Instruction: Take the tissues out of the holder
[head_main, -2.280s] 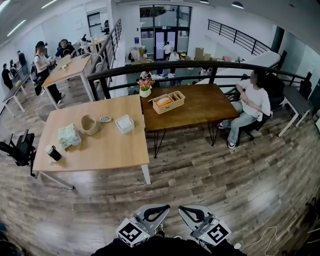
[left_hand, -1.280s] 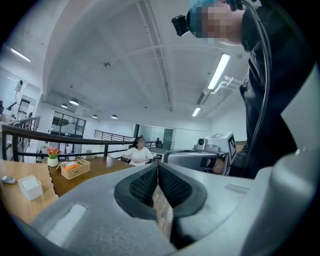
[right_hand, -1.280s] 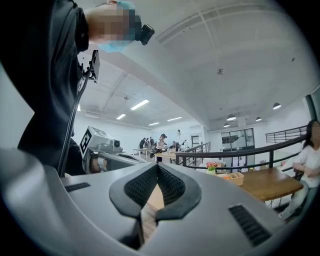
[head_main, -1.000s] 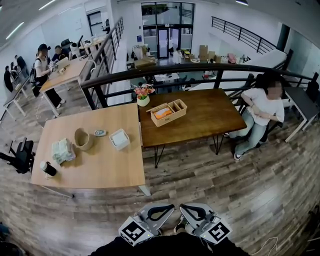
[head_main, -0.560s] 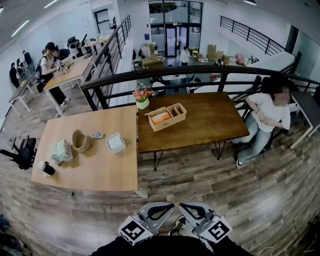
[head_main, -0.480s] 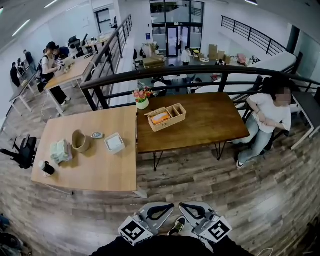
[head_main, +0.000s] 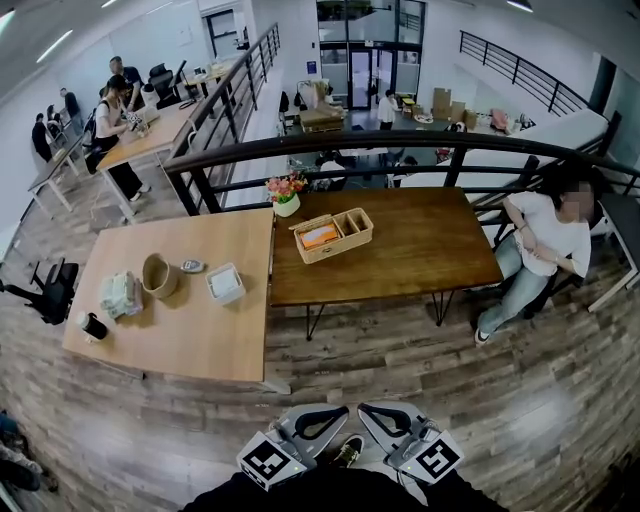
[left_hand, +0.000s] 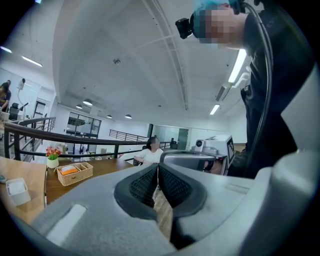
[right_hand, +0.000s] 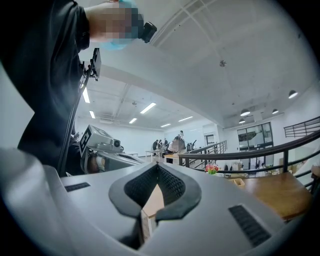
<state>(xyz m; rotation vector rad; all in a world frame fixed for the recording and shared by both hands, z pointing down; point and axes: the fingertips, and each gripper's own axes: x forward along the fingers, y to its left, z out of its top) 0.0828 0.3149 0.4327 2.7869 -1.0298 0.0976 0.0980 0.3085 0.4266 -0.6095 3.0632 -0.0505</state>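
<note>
Both grippers keep the same place at the bottom edge of the head view as in the earlier frames, but the room has shifted around them. Now the light tabletop (head_main: 200, 335) lies a little more to the left and the dark tabletop (head_main: 420, 240) comes nearly straight ahead. I judge that the person is walking toward them.

The fingers (left_hand: 142, 186) of the left gripper (left_hand: 158, 169) are fully closed, pad against pad, with nothing between them. The fingers (right_hand: 173, 186) of the right gripper (right_hand: 157, 169) are closed in the same way and are also empty. Both grippers are carried close to the body, side by side, pointing forward over the wooden floor (head_main: 450, 380).

The light tabletop stands well apart from them. Near its right edge is a white square box (head_main: 225, 284), which I take to be the holder. The tissues in it are too small to make out. To the left of it are a round woven basket (head_main: 157, 275), a soft pale packet (head_main: 120, 295) and a dark cup (head_main: 92, 325).

So the task is not yet begun: the holder is untouched and nothing is taken out. Everything is left to do: to reach the tabletop, open the fingers, grip the tissues and pull them out.
</note>
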